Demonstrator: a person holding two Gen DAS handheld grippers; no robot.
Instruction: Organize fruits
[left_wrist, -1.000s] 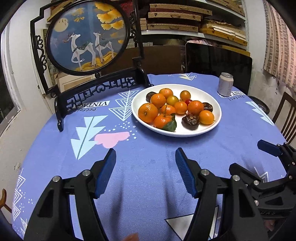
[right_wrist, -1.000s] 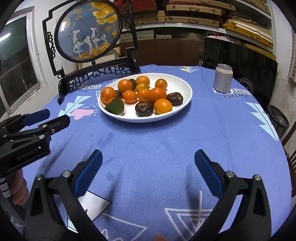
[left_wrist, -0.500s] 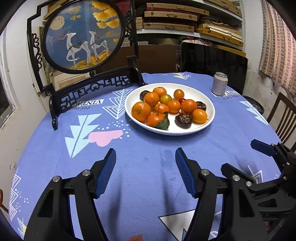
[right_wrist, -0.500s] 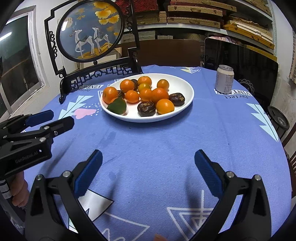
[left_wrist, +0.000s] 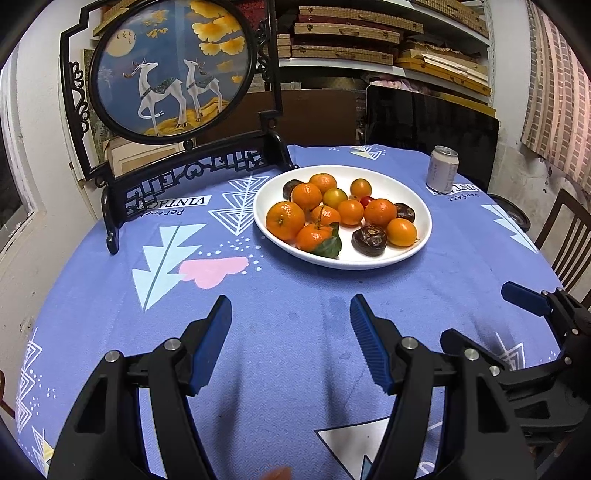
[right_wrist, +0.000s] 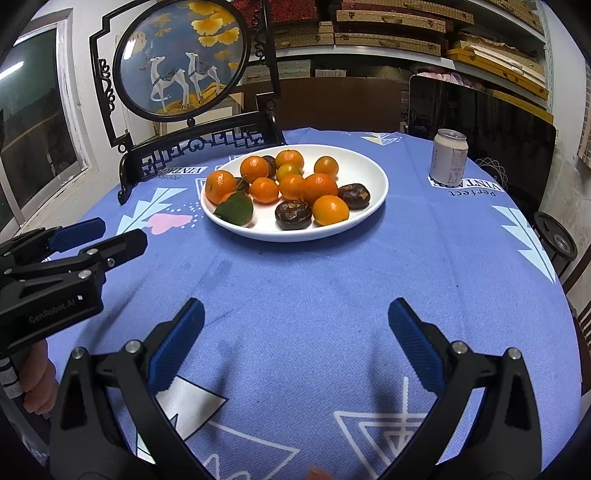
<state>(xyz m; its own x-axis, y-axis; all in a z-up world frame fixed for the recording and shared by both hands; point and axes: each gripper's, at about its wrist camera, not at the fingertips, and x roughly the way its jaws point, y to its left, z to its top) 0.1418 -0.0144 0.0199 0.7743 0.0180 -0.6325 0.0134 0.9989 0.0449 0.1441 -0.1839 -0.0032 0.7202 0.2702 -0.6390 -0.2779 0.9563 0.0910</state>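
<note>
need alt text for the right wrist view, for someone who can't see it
A white plate of orange citrus fruits and dark brown fruits sits on a blue patterned tablecloth, beyond the open, empty right claw. The left claw reaches in from the left edge, a drink can stands right of the plate, and a framed deer picture stands behind.

A round table wears a blue tablecloth (left_wrist: 295, 350) printed with white tree shapes, a pink heart (left_wrist: 212, 269) and the words "Perfect VINTAGE". At about eleven o'clock on the table stands a black carved frame (left_wrist: 192, 173) holding a round picture of two white deer (left_wrist: 170, 66) under yellow leaves. At about one o'clock a pale drink can (left_wrist: 442, 170) stands upright near the table's far edge. Behind it leans a dark flat panel (left_wrist: 428, 125). Shelves (left_wrist: 369, 37) along the back wall carry stacked flat boxes. At three o'clock, beside the table, part of a wooden chair (left_wrist: 565, 236) shows. A window (right_wrist: 37, 110) lies at nine o'clock.
</note>
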